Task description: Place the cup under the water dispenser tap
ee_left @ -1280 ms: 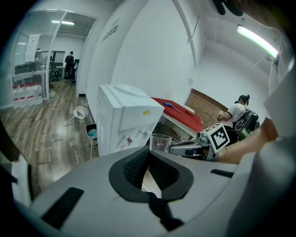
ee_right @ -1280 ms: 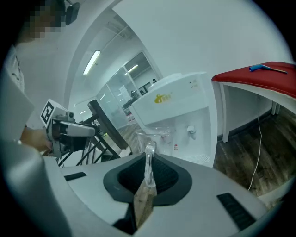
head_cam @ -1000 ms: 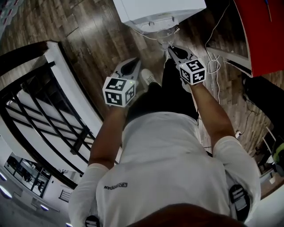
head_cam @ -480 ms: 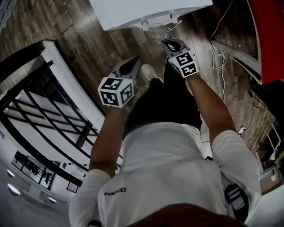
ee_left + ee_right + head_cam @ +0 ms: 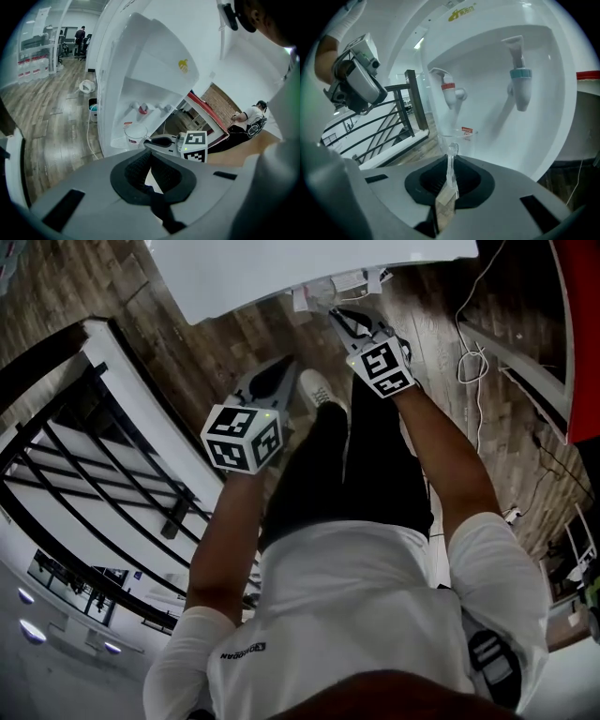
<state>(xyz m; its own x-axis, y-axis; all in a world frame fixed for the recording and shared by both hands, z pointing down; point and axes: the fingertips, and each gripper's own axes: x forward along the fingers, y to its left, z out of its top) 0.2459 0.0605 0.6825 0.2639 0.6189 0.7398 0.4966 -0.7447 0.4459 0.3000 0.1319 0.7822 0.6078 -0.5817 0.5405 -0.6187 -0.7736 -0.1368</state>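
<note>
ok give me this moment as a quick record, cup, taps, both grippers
cup: clear, red label, inside the dispenser recess, below the red tap
blue tap: beside the red one, no cup under it
right gripper: shut on the cup, by its handle
left gripper: jaws apart, nothing between them, held back from the dispenser
cup resting or in the air: cannot tell
</note>
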